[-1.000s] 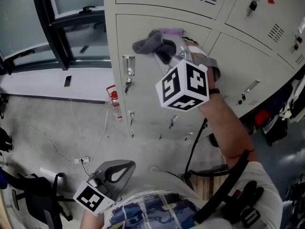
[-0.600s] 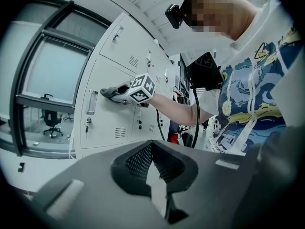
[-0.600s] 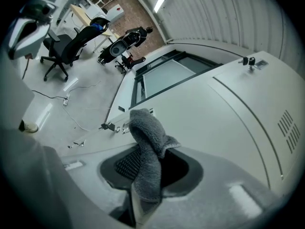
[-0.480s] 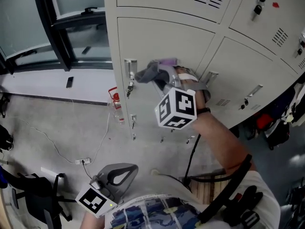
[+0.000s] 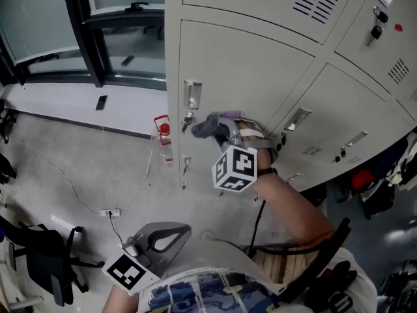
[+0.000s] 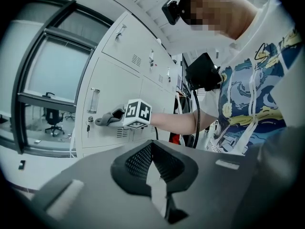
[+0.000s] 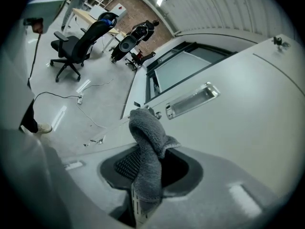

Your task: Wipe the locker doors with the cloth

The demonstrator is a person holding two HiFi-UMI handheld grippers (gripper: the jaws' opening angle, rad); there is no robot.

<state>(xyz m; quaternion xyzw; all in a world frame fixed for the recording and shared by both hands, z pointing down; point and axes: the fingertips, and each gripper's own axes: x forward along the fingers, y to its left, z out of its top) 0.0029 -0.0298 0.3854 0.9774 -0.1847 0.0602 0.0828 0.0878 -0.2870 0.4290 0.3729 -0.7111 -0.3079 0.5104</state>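
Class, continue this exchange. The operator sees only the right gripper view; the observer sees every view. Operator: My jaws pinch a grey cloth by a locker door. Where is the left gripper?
Observer: The left gripper hangs low by the person's torso, well away from the cloth.
Operator: Does it hold anything?
Observer: No; the left gripper view shows its jaws together, empty.
Operator: Anything on the floor by the lockers?
Observer: A red-capped bottle stands beside the lockers' left corner.
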